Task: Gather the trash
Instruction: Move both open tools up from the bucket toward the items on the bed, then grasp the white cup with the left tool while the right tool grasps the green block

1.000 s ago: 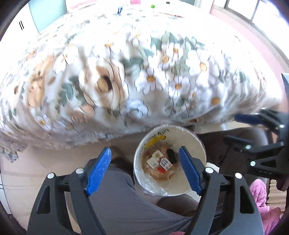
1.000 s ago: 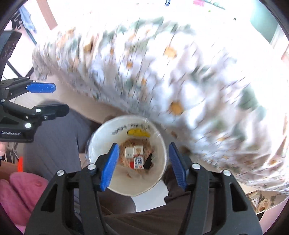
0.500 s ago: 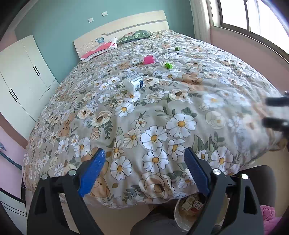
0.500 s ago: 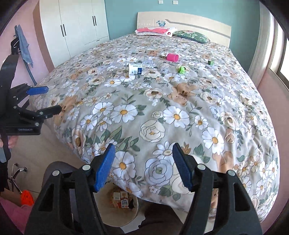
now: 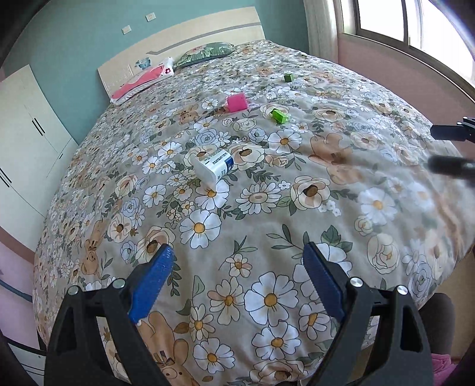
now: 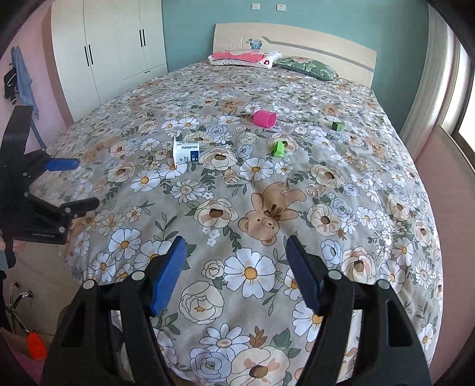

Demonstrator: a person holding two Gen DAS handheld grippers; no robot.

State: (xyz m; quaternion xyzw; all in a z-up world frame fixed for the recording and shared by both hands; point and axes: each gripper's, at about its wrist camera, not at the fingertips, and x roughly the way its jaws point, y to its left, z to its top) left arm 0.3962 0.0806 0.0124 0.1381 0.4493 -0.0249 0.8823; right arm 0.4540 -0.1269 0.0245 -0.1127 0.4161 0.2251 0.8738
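Observation:
A white and blue carton (image 5: 214, 168) (image 6: 185, 151) lies on the flowered bedspread (image 5: 267, 213) (image 6: 255, 190). Farther back lie a pink cup (image 5: 236, 101) (image 6: 264, 118), a light green block (image 5: 280, 115) (image 6: 279, 148) and a dark green cube (image 5: 288, 77) (image 6: 337, 126). My left gripper (image 5: 237, 279) is open and empty above the foot of the bed; it also shows at the left of the right wrist view (image 6: 71, 184). My right gripper (image 6: 236, 270) is open and empty above the foot of the bed; it shows blurred at the right of the left wrist view (image 5: 445, 148).
Two pillows (image 6: 246, 58) (image 6: 305, 67) lie at the headboard (image 6: 297, 44). White wardrobes (image 6: 109, 50) stand left of the bed. A window (image 5: 415, 26) and a pink wall (image 6: 445, 184) run along the right side.
Both grippers have swung up from the white bin of trash on the floor to face the bed top. The bin has dropped out of view. Both grippers stay open.

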